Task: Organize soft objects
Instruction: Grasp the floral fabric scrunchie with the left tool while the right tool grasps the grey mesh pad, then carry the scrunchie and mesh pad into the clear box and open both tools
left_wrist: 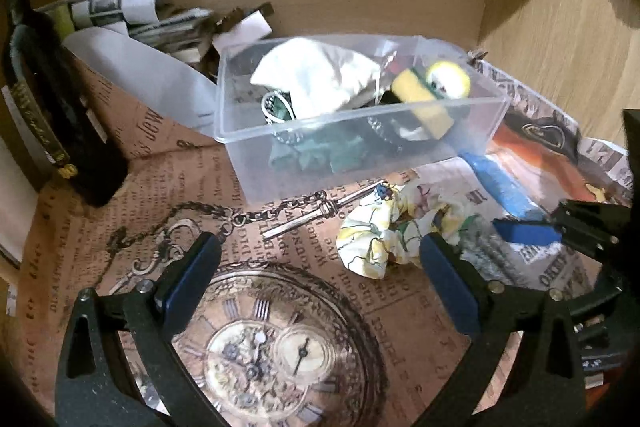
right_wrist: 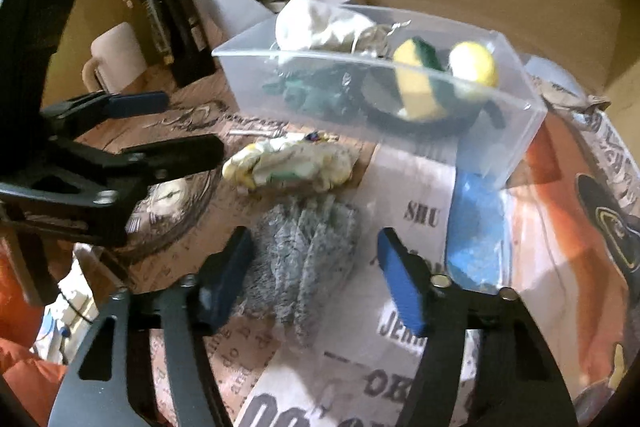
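Both tongs (left_wrist: 320, 271) (right_wrist: 316, 267) gape; one scrunchie (left_wrist: 384, 231), one grey cloth (right_wrist: 300, 259).

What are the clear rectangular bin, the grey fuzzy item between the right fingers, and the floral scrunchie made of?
Clear rectangular bin: looks like rigid transparent plastic, glossy; contents show through its walls.
Grey fuzzy item: seems knitted or fleecy fabric, matte, ribbed folds; exact type unclear.
Floral scrunchie: likely thin printed cloth, gathered into crumpled pleats, with a slight sheen.
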Motion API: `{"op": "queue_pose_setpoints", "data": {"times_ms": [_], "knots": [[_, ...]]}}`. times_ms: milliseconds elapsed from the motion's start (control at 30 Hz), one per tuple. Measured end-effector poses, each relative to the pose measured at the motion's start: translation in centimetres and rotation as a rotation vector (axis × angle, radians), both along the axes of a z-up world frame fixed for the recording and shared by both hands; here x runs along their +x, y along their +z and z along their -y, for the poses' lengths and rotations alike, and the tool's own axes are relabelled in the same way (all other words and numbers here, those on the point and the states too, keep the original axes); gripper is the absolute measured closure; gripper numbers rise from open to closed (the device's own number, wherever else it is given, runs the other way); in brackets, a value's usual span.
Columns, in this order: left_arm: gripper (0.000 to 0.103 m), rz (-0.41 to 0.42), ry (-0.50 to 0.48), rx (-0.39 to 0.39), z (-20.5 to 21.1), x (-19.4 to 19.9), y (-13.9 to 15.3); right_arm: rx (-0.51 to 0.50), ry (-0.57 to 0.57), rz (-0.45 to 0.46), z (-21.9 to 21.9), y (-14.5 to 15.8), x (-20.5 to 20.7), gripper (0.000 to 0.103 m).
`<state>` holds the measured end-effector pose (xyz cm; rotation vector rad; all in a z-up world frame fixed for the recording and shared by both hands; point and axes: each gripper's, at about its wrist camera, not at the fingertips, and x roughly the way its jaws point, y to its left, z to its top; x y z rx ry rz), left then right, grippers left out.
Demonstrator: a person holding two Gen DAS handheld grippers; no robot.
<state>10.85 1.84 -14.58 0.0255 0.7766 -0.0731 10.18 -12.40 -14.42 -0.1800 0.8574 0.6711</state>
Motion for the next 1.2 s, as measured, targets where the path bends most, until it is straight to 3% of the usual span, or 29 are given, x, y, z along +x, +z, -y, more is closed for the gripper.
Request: {"op": "queue_pose_setpoints", "data": {"times_ms": [67,167,233,367,400,467,600,833,1200], "knots": [[0.005,-0.01,0.007,-0.001,0.1,0.7,-0.4,0.001,0.003,-0.001,0.1,0.0,-0.2,0.06],[0.023,-0.052,-0.015,0.006,0.4,1.8,-1.3,-0.001,-0.005,0.006,0.6,0.0,-0.4,0.064],[0.026,-0.076,-0.021,0.011,0.6,2.4,-1.9,-0.001,-0.016,0.013,1.0,0.1,-0.5,0.067],[0.049,-0.107,-0.058,-0.017,1.1,2.7,-2.8,-0.002,-0.051,0.03,2.1,0.4,-0.3,0.073],[0.063,-0.105,-0.071,-0.021,1.2,2.5,-2.7,0.001,-0.063,0.033,2.5,0.5,-0.2,0.074],[0.078,-0.106,-0.109,-0.025,1.7,2.3,-2.6,0.012,-0.089,0.037,3.3,0.9,0.0,0.078],[0.091,-0.081,-0.132,0.001,2.6,1.4,-2.3,0.029,-0.133,0.058,4.6,1.8,0.4,0.082],[0.095,-0.01,-0.135,-0.031,2.2,-1.5,0.2,0.05,-0.174,0.126,5.7,3.6,0.5,0.083],[0.095,0.202,-0.102,-0.038,0.7,-3.1,7.1,0.109,-0.203,0.274,5.7,7.7,0.9,0.083]]}}
